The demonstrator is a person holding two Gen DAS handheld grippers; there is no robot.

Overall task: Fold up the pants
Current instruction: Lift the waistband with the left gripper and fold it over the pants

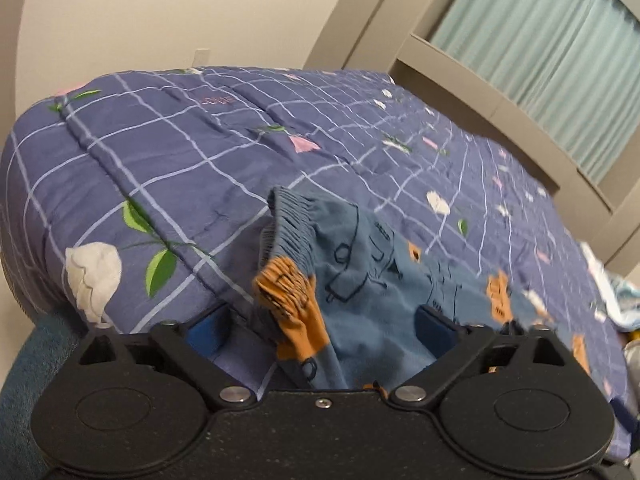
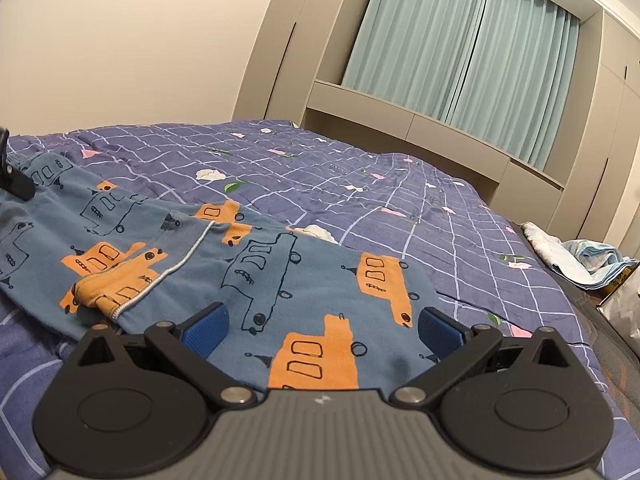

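Pants (image 2: 248, 264): blue fabric, orange and outlined vehicle print, lying on the bed (image 2: 360, 168) over a purple grid-pattern quilt with flower motifs. In the right wrist view they spread from the far left toward the camera; one leg runs under the right gripper (image 2: 322, 326), and a folded edge with a light piping stripe crosses the middle of the fabric.

Right gripper: jaws wide apart, blue pads (image 2: 206, 330) on either side of the pant leg, cloth lying between them. Not clamped.

Left gripper (image 1: 320, 322): jaws also apart. The elastic waistband (image 1: 290, 224) stands bunched and raised just ahead of the jaws, with an orange patch of fabric below it; pants material fills the gap between the pads (image 1: 434, 324). Contact between pads and cloth cannot be confirmed.

A dark part of the left gripper shows at the far left edge of the right wrist view, over the waist end.

Background: teal curtain (image 2: 460, 48), beige cabinetry, crumpled light cloth (image 2: 576, 256) at the bed's right edge.
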